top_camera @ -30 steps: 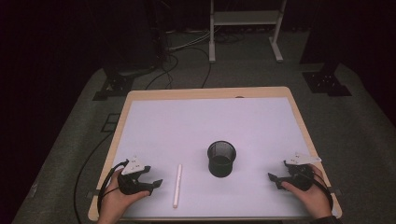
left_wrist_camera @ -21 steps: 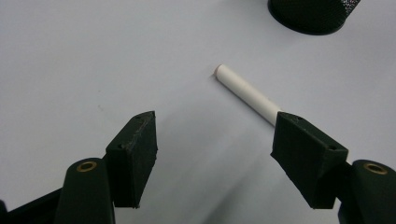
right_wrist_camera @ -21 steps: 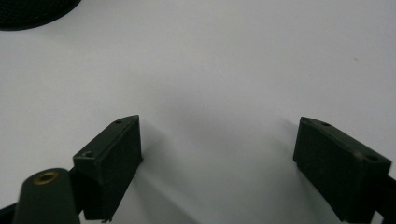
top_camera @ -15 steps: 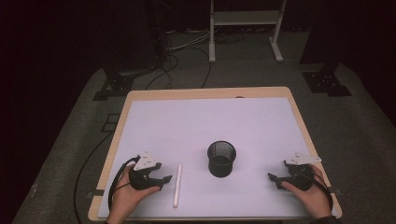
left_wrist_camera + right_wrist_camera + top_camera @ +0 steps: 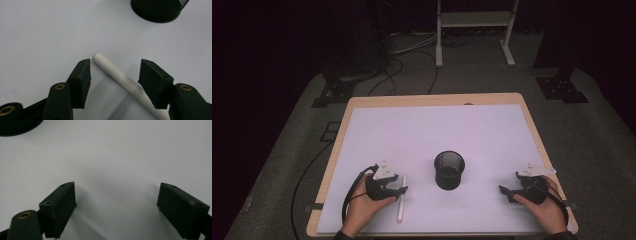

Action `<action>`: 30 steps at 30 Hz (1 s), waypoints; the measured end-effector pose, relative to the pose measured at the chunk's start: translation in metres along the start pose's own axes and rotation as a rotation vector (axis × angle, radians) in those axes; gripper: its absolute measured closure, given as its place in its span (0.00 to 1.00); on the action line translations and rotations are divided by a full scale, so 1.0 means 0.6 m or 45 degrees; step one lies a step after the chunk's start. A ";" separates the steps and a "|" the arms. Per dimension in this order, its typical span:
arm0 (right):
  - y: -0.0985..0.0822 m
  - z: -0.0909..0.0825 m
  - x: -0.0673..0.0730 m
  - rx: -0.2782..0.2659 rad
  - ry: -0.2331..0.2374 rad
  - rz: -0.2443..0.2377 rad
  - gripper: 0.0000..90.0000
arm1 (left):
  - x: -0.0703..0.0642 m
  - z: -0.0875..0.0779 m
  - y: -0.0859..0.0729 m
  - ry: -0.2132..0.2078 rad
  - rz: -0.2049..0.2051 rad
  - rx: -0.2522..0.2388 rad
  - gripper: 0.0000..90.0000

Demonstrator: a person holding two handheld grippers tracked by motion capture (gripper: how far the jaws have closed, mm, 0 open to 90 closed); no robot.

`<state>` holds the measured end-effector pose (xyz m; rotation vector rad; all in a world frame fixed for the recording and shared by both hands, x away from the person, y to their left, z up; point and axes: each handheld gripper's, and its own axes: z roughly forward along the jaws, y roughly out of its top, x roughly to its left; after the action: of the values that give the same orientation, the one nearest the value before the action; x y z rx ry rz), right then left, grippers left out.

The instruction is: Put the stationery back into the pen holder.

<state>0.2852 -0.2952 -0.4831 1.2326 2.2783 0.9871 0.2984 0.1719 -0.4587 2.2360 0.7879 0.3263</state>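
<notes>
Left tongs (image 5: 113,75) gaped wide astride a white marker (image 5: 120,77) lying on the counter (image 5: 427,130) at lower left, not gripping, right tongs (image 5: 116,205) spread wide, empty, lower right, black mesh cup (image 5: 449,170) between.

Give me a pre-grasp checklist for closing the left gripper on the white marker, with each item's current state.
1. Left gripper jaws open: ok.
2. White cylindrical marker between the jaws: ok.
3. Marker square to the jaws: not ok, it lies diagonally.
4. Marker lying flat on the white table surface: ok.
5. Black mesh cup upright, apart from the marker: ok.
6. Right gripper open and apart from the cup: ok.
</notes>
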 end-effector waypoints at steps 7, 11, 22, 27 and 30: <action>0.000 0.000 0.000 0.000 0.000 0.000 0.16 | -0.008 0.016 0.001 -0.001 0.013 0.051 0.52; 0.000 0.000 0.000 0.000 0.001 0.001 0.16 | -0.007 0.017 0.000 0.000 0.004 0.054 0.58; 0.000 0.000 0.000 -0.001 0.001 0.001 0.16 | 0.006 0.016 0.010 0.013 -0.006 0.114 0.76; 0.000 0.000 0.000 -0.001 0.001 0.001 0.16 | 0.012 0.016 0.013 0.009 -0.010 0.135 0.84; 0.000 0.000 0.000 -0.001 0.001 0.001 0.16 | 0.016 0.016 0.016 0.001 0.000 0.155 0.87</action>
<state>0.2852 -0.2953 -0.4832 1.2332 2.2781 0.9892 0.3144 0.1674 -0.4585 2.3495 0.8278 0.2860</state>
